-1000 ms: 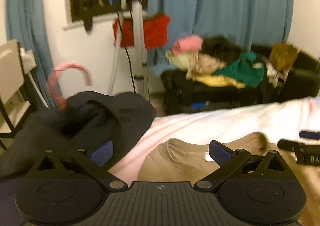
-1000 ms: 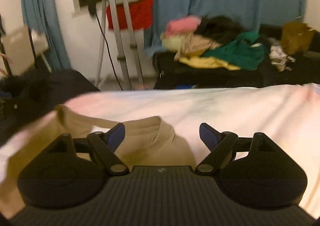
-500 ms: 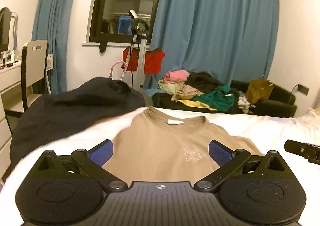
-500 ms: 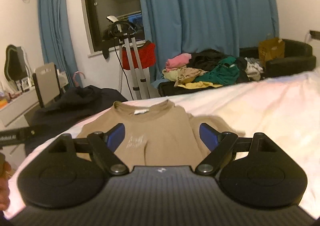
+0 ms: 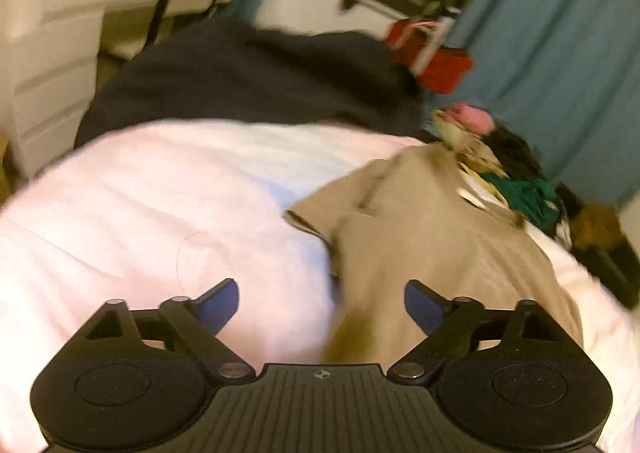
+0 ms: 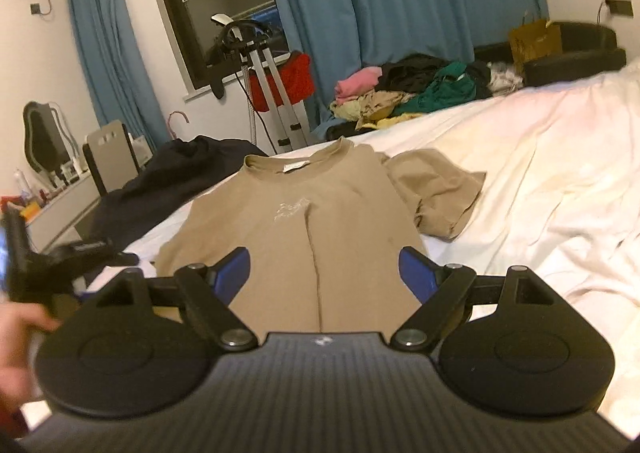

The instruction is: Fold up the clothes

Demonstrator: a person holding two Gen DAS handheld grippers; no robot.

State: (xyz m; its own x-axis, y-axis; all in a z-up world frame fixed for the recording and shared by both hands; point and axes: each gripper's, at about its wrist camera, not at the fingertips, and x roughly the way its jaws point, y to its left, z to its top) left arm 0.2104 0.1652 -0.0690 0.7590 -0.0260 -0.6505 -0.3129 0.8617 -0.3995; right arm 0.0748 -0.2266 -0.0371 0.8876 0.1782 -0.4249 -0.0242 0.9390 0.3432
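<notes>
Tan cotton crew-neck T-shirt (image 6: 316, 221) lay flat, collar toward the white-sheeted bed's (image 6: 540, 181) far edge; left gripper (image 5: 322, 303) had swung from centred to its left sleeve, right gripper (image 6: 324, 273) hovering; both spread, empty; likely sleeve pickup.

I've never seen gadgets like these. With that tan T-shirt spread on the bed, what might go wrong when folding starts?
Both grippers, left and right, are open and hold nothing. Risks, as guesses:
1. The tan T-shirt lies on a loose white sheet; a pinch may catch the sheet too.
2. Its right sleeve is crumpled, so a fold may come out uneven.
3. The dark garment lies beside it and could get dragged in.
</notes>
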